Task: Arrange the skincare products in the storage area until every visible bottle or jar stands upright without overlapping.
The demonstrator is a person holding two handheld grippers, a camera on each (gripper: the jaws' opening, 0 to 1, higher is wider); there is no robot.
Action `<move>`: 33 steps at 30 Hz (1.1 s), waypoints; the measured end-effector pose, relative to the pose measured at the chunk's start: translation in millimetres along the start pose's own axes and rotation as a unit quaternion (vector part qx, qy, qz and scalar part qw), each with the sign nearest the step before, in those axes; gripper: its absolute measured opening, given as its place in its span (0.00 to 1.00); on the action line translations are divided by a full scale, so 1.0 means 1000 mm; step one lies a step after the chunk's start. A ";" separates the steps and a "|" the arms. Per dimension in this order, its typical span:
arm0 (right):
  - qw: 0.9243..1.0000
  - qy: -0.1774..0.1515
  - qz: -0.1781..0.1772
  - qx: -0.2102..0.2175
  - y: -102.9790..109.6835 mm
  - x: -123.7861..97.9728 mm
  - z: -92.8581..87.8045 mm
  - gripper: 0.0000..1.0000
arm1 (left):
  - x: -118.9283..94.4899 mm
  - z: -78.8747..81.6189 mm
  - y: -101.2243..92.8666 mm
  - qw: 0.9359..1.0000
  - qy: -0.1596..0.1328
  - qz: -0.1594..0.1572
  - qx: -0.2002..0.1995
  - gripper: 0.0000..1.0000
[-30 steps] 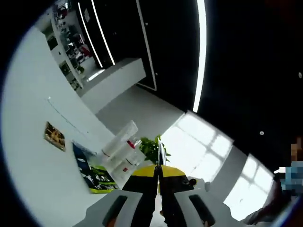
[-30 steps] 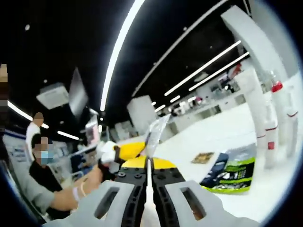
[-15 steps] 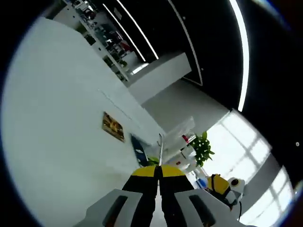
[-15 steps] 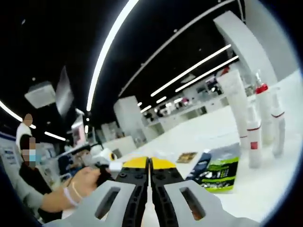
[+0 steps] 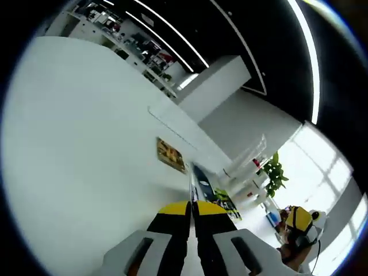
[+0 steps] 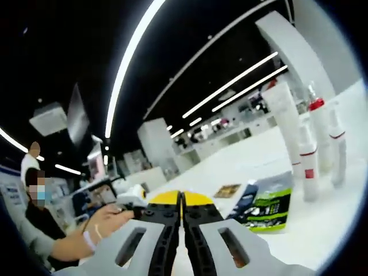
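Note:
Several white tubes with red bands (image 6: 307,167) stand upright at the right of the white table, one with a red pump top (image 6: 318,123). The same cluster (image 5: 250,167) sits far off in the left gripper view. A green and black packet (image 6: 267,204) (image 5: 215,192) lies flat before them, with a small brown sachet (image 6: 227,190) (image 5: 171,155) beside it. My left gripper (image 5: 191,206) is shut, and a thin pale sliver (image 5: 191,187) stands edge-on between its tips. My right gripper (image 6: 181,198) is shut with nothing in it. A hand holds the left gripper (image 6: 133,196) low at the left.
The white table (image 5: 86,144) stretches wide and bare on the left. A green plant (image 5: 276,172) stands behind the tubes. A person (image 6: 40,218) sits at the left. The right gripper's yellow body (image 5: 300,221) shows at the lower right.
The left gripper view has swung down over the table, so the tubes look farther off. A clear packet that stood in front of the right jaws a second ago is gone.

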State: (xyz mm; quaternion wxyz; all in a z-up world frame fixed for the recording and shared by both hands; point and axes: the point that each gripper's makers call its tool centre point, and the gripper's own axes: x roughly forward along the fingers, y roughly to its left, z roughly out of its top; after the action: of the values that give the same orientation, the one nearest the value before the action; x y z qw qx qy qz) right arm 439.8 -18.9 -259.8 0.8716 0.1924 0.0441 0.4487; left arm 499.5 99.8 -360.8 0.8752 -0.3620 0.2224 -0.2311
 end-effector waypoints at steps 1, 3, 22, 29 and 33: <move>1.000 0.001 0.001 0.003 0.000 0.000 0.000 0.00 | -0.002 -0.005 -0.002 1.000 0.007 -0.002 -0.006 0.03; 1.000 -0.002 0.002 0.007 0.000 0.000 0.001 0.00 | -0.004 -0.008 -0.001 1.000 0.005 0.005 -0.006 0.03; 1.000 -0.005 0.002 0.021 -0.003 -0.003 0.004 0.00 | -0.002 -0.010 -0.004 0.999 0.016 0.024 0.040 0.13; 0.999 -0.008 0.007 0.038 -0.002 -0.004 0.005 0.00 | -0.006 -0.008 -0.005 0.997 0.007 0.034 0.072 0.18; 0.997 -0.014 0.014 0.069 -0.003 -0.006 0.007 0.00 | -0.007 -0.005 -0.007 0.997 0.002 0.029 0.071 0.21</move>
State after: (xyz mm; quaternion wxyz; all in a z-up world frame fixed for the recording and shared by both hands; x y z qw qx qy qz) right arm 439.8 -27.5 -254.6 0.8503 0.2587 0.0601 0.4544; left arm 489.6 96.9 -356.9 0.9047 -0.2919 0.2173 -0.2215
